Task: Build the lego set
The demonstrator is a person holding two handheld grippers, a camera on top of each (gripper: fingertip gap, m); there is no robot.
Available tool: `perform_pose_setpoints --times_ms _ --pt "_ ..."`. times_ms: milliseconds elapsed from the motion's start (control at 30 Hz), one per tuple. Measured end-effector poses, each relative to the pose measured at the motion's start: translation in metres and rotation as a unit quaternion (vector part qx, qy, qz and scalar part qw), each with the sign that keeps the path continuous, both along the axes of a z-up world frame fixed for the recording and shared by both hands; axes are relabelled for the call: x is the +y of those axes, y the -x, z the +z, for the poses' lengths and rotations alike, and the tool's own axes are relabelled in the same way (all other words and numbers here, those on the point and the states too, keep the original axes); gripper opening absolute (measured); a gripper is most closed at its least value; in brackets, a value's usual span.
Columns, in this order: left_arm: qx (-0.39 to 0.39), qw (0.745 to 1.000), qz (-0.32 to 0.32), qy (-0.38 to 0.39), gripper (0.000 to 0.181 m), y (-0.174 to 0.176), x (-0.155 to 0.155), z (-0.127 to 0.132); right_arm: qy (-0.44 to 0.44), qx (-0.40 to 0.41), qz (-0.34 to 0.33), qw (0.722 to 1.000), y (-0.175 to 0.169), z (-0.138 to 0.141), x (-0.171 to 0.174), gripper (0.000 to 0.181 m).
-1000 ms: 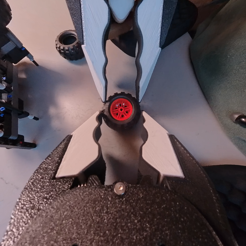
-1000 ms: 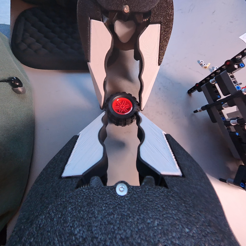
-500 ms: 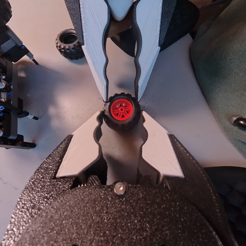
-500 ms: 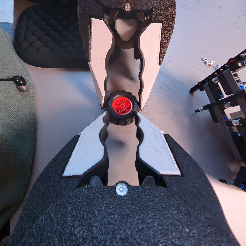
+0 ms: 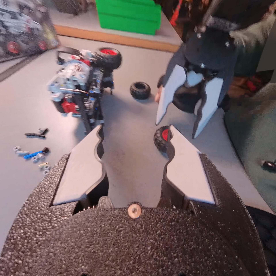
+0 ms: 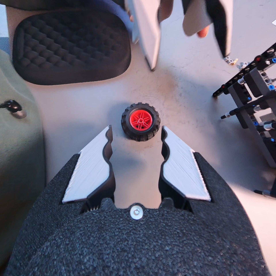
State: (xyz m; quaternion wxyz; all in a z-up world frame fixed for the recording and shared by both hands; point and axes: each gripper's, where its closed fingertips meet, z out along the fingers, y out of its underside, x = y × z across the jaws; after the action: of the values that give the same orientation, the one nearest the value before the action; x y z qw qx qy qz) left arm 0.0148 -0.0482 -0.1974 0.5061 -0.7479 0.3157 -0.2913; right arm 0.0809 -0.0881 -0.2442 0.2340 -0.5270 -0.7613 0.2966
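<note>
A small wheel [image 6: 140, 121] with a black tyre and red hub lies flat on the grey table, hub up, free of both grippers. My right gripper [image 6: 137, 127] is open and empty, its tips just short of the wheel on either side. My left gripper [image 5: 135, 127] is open and empty, raised and tilted; the wheel [image 5: 160, 140] shows partly behind its right finger. The right gripper [image 5: 175, 130] also shows in the left wrist view, open above the wheel. The left gripper [image 6: 189, 62] hangs open at the top of the right wrist view. The part-built lego vehicle [image 5: 79, 85] lies to the left.
A loose black tyre [image 5: 140, 90] lies beyond the wheel. Small loose parts [image 5: 34, 153] lie at the left. The vehicle's black frame [image 6: 253, 101] is at the right of the right wrist view. A black cushion [image 6: 70, 44] and green cloth [image 6: 15, 134] are nearby. A green box [image 5: 128, 16] stands behind.
Both grippers were shut on the wheel from opposite sides. Both have opened and let it go. The left gripper has pulled back and up; the wheel rests on the table.
</note>
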Motion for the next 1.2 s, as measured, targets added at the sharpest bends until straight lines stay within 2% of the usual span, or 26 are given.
perform_pose_setpoints --times_ms 133,200,333,400,467,533,600,633,667,767,1000,1200 --pt "-0.024 0.996 0.083 -0.005 0.071 0.032 0.022 0.004 0.006 -0.023 -0.005 1.0 0.015 -0.012 0.0 0.069" --pt "-0.008 0.995 0.104 -0.007 0.066 0.036 0.032 0.002 0.015 -0.037 0.005 0.999 0.019 -0.017 -0.002 0.063" --pt "0.032 0.995 0.097 -0.008 0.062 0.024 0.052 -0.003 -0.022 -0.019 0.057 0.998 0.02 -0.014 -0.002 0.058" --pt "0.06 0.995 0.084 -0.004 0.059 0.015 0.06 -0.011 -0.002 0.004 0.057 0.998 0.016 0.008 0.005 0.057" --pt "0.092 0.993 0.077 -0.009 0.054 0.011 0.068 -0.02 0.02 0.045 0.051 0.998 0.014 0.047 0.024 0.057" --pt "0.116 0.99 0.073 -0.016 0.048 0.009 0.074 -0.025 -0.002 0.081 0.034 0.996 0.017 0.087 0.053 0.058" --pt "0.117 0.991 0.064 -0.016 0.034 0.006 0.078 -0.026 -0.045 0.101 0.042 0.993 0.022 0.113 0.076 0.058" --pt "0.116 0.991 0.062 -0.014 0.021 0.006 0.079 -0.027 -0.063 0.101 0.05 0.992 0.026 0.119 0.085 0.058" --pt "0.11 0.993 0.049 -0.011 0.014 0.003 0.077 -0.027 -0.077 0.097 0.057 0.991 0.031 0.121 0.094 0.058" --pt "0.103 0.994 0.016 -0.014 0.013 -0.008 0.062 -0.026 -0.078 0.092 0.096 0.988 0.042 0.117 0.1 0.058" --pt "0.101 0.994 -0.049 -0.01 0.013 -0.033 0.015 -0.026 -0.054 0.081 0.203 0.974 0.034 0.1 0.062 0.058" --pt "0.093 0.991 -0.096 -0.006 0.013 -0.037 0.0 -0.026 -0.039 0.072 0.248 0.965 0.031 0.094 0.047 0.058"
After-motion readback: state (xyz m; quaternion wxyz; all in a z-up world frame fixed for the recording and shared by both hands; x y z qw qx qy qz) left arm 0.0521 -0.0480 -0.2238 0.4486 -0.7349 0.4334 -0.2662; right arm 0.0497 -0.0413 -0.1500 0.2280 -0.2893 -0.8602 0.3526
